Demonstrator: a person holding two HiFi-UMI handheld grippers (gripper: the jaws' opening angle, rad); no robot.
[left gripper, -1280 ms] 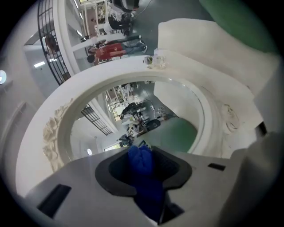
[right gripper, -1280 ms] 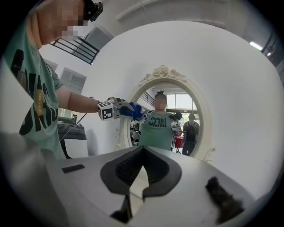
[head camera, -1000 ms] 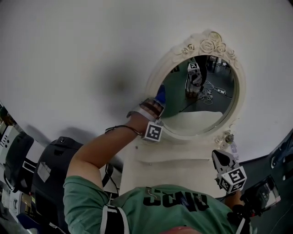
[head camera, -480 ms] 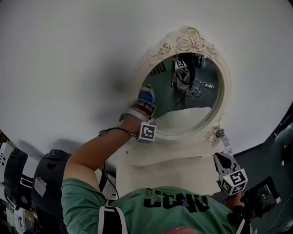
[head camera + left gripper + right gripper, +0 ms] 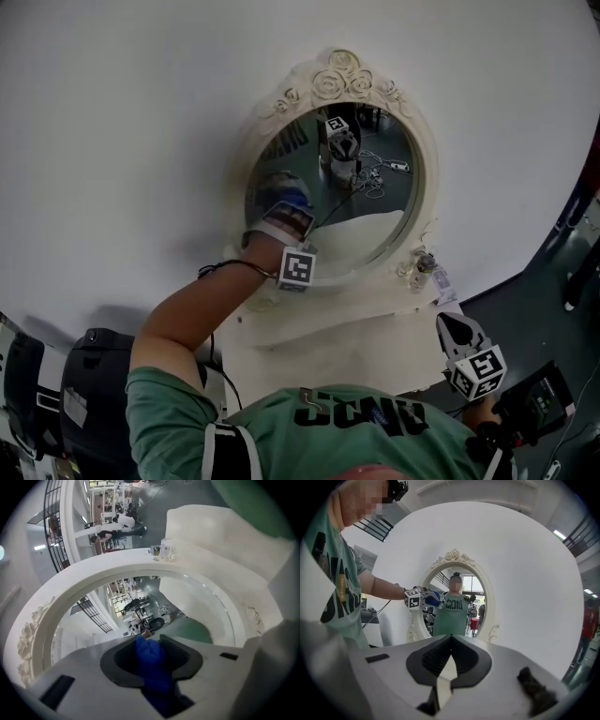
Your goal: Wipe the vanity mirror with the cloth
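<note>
Left gripper (image 5: 153,649) pinches blue cloth (image 5: 151,665) at vanity mirror (image 5: 370,202) — right gripper (image 5: 449,660) closed.

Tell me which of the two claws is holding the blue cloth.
The left claw, up at the vanity mirror, with the blue cloth pinched between its jaws. The right claw is held low, away from the glass, shut on nothing.

Your left arm (image 5: 183,314) reaches up from lower left toward frame centre, wrist bent. Left gripper (image 5: 282,199) sits just left of centre, jaws clamped on blue cloth (image 5: 151,660). Right gripper (image 5: 453,324) held low at lower right, tips pointing up, jaws together, nothing between.
</note>
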